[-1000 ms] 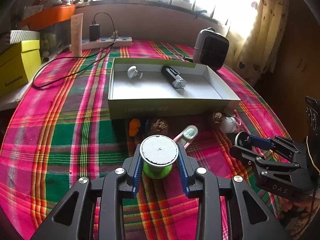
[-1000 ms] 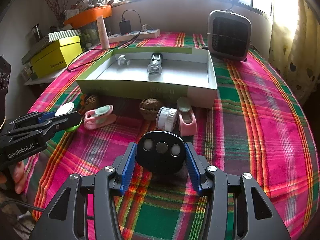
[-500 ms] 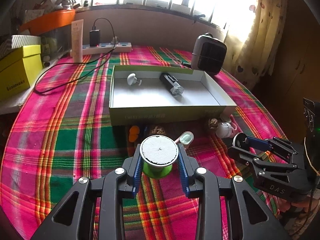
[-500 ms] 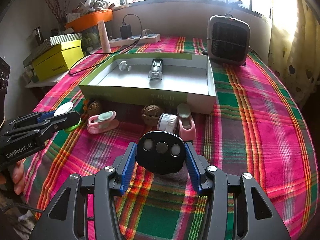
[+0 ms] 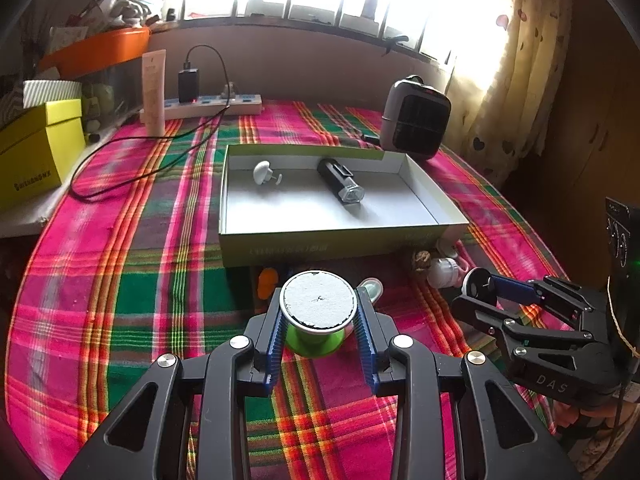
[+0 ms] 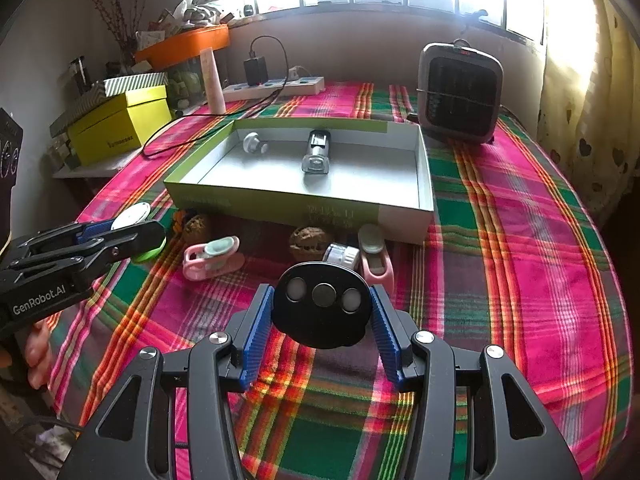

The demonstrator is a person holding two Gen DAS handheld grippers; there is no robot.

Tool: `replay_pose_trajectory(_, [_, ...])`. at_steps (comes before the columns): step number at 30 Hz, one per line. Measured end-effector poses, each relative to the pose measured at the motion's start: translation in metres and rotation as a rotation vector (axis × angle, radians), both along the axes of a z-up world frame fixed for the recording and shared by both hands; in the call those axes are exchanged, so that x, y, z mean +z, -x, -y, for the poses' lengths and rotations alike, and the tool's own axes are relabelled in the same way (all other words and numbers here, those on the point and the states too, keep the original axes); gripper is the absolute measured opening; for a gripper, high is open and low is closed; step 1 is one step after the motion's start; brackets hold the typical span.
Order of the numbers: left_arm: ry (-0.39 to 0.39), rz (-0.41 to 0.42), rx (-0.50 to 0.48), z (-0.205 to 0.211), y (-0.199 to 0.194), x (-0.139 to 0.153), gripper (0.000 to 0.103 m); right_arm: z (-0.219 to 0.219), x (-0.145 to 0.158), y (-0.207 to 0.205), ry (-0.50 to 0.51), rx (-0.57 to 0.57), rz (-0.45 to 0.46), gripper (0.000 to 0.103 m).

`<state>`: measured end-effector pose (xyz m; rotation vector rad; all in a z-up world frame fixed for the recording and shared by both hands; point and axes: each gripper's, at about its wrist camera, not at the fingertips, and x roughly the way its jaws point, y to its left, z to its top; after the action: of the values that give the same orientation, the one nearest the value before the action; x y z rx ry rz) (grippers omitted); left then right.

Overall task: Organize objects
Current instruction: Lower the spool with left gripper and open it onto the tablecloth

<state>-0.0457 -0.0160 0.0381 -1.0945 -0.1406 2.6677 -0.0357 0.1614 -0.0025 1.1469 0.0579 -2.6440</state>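
My left gripper (image 5: pixel 319 312) is shut on a green spool with a grey-white top (image 5: pixel 318 300), held above the plaid cloth in front of the open box (image 5: pixel 336 242). My right gripper (image 6: pixel 322 312) is shut on a black oval device with three round lenses (image 6: pixel 322 308), also in front of the box (image 6: pixel 280 208). The box holds a white knob (image 5: pixel 264 172) and a black flashlight (image 5: pixel 340 184). Two pink clips (image 6: pixel 212 258) (image 6: pixel 374 258), two walnuts (image 6: pixel 310 242), a white cap (image 6: pixel 340 256) and an orange piece (image 5: pixel 266 282) lie along the box's near wall.
A small heater (image 6: pixel 460 92) stands behind the box at the right. A power strip with a charger and cable (image 5: pixel 200 104) and a tube (image 5: pixel 154 92) are at the back left. A yellow box (image 5: pixel 28 152) sits on a shelf to the left.
Both grippers have risen and drawn back from the box, each still holding its object; the box and loose items look farther away.
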Motion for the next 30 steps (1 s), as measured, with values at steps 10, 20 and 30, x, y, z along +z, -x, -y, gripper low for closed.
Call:
replay_pose_trajectory(10, [0.002,-0.03,0.005,0.002,0.006,0.012,0.03,0.004,0.013,0.007,-0.001,0.013,-0.036,0.049])
replay_pose_trajectory(20, [0.002,-0.039,0.008,0.006,0.014,0.017,0.029,0.006,0.02,0.015,-0.001,0.02,-0.054,0.049])
replay_pose_trajectory(30, [-0.031,0.009,-0.014,0.02,0.003,0.004,0.029,0.003,0.016,0.013,0.01,0.022,-0.045,0.049])
